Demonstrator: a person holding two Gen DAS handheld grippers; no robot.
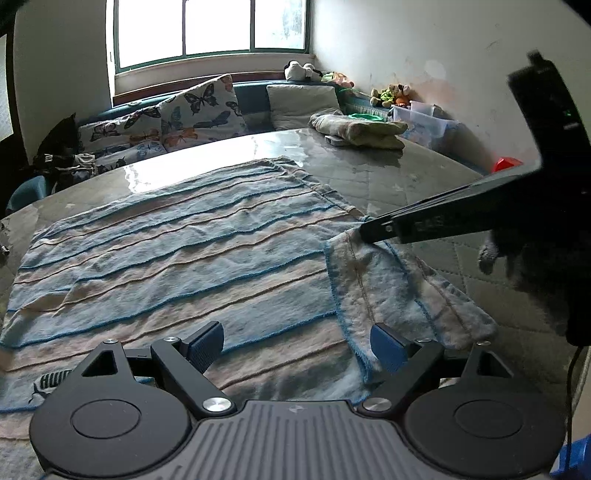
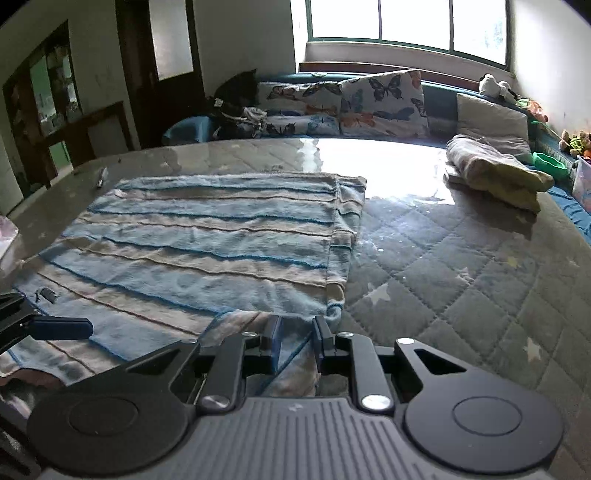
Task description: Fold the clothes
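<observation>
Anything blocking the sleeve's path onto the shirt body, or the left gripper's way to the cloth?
Nothing visible. The right gripper already pinches the sleeve; the striped shirt lies bare beside it. The left gripper hovers open over the hem, unobstructed.

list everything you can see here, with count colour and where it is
striped garment: 1, blue and beige, spread flat on the mattress, right corner lifted
mattress: 1, grey quilted, under glossy clear cover
folded clothes pile: 1, beige and olive, far right of the mattress
butterfly pillows: 2, white with printed butterflies, under the window
plain cushion: 1, grey, right of the pillows
soft toys: several, mixed colours, along the right wall
plastic box: 1, clear, right wall
window: 1, green frame, far wall
left gripper: 1, black with blue pads, open over the garment's near edge
right gripper: 1, black, shut on the garment's corner
</observation>
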